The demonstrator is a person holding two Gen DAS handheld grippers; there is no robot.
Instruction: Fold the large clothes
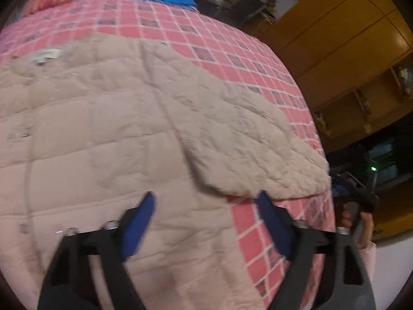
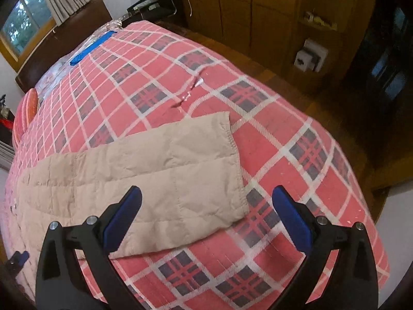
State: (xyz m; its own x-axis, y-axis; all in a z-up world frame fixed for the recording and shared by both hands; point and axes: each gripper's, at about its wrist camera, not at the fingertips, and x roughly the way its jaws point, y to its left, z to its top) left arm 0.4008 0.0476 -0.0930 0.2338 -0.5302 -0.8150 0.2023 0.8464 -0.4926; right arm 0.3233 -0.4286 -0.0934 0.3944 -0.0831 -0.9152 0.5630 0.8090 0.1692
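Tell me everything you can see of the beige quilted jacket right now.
The jacket is beige, padded and stitched in square panels, with a white label near the collar. It lies flat on the red plaid bedspread. One sleeve stretches sideways, its stitched cuff near the bed's edge. Both tools, left and right, hover open above it, touching nothing.

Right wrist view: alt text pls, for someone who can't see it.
An open gripper with blue pads hovers over the sleeve of a beige quilted jacket spread flat on a bed with a red plaid cover. The sleeve's cuff points toward the far side of the bed; wooden cabinets line the wall beyond.
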